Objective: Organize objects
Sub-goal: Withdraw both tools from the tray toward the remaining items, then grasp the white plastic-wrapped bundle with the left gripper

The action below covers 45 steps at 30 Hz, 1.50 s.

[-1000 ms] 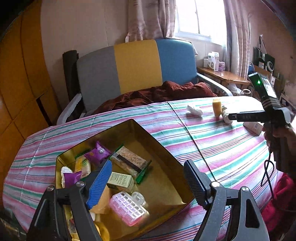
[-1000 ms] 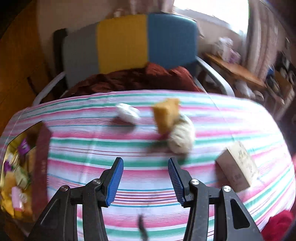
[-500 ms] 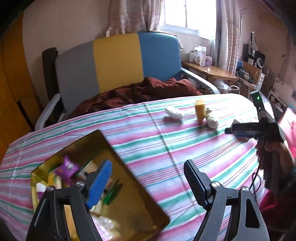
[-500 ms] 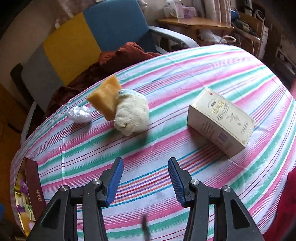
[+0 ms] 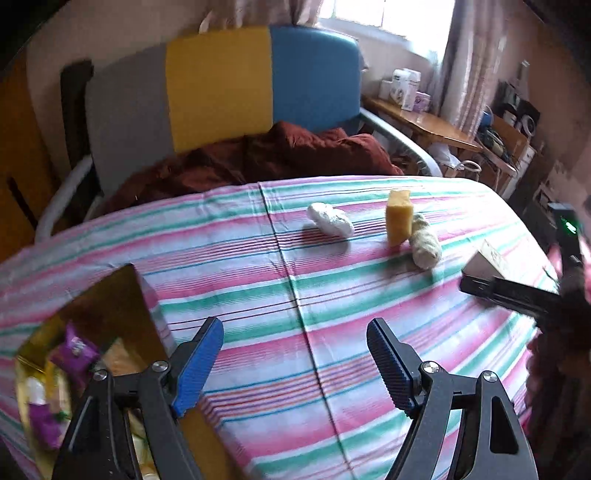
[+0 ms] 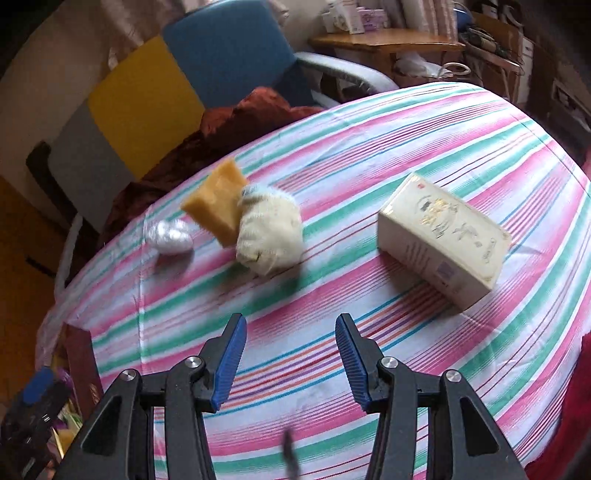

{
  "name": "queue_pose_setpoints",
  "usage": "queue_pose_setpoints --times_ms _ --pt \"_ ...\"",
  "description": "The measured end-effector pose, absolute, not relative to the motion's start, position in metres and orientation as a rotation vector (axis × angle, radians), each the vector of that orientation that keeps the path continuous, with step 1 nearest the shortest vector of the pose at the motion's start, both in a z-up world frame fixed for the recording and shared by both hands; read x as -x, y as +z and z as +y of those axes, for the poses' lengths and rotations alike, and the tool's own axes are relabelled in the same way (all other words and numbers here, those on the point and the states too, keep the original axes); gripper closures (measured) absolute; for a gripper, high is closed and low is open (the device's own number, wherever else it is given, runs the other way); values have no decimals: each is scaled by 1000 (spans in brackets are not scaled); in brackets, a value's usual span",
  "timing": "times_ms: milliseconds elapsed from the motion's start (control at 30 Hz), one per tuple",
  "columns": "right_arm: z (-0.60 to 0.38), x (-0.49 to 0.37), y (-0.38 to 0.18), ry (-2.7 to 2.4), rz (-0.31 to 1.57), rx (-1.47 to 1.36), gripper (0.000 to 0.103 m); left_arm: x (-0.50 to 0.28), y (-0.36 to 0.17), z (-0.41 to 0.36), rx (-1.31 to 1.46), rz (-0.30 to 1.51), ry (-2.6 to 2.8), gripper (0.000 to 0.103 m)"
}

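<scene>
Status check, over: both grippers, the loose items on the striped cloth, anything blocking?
Left hand-held gripper open, empty. Right hand-held gripper open, empty. Cream box, yellow block, sock roll, silver wad loose. Nothing blocking.

- Daylight comes from a window at the back, which is blown out to white in the left wrist view.
- The room is moderately bright; the corners of both pictures fall to black.
- Strong fisheye bending curves the striped tabletop into a dome.
- Soft shadows lie beside the yellow sponge and the cream box.
- Motion blur smears the gold tray and the room's right side.
</scene>
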State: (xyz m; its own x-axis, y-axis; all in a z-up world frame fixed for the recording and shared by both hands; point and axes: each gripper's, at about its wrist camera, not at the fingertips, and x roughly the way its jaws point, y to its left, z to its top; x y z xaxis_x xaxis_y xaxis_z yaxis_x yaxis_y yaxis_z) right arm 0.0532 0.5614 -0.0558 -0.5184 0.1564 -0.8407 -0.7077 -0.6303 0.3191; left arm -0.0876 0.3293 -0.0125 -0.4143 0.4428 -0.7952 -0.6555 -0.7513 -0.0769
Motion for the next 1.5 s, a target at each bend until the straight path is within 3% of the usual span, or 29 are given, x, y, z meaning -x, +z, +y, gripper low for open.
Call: queue_pose_setpoints --times_ms 300,967,1000,1033,1100,1500 --pt "575 -64 -52 2158 1041 1043 52 118 -26 374 1111 350 2195 23" --pt "564 -53 -59 2195 1053 1118 52 206 -86 489 1174 330 2188 23" --pt "564 -52 -60 2196 1050 1124 52 211 -91 493 1187 332 2186 26" --pt "564 -51 -60 2197 1045 1130 52 216 -97 496 1195 333 2173 38" --pt "564 -50 -61 2193 1039 1139 52 219 -101 499 1201 322 2133 52" --pt "576 -60 -57 2160 1044 1052 52 170 -102 466 1129 396 2108 56"
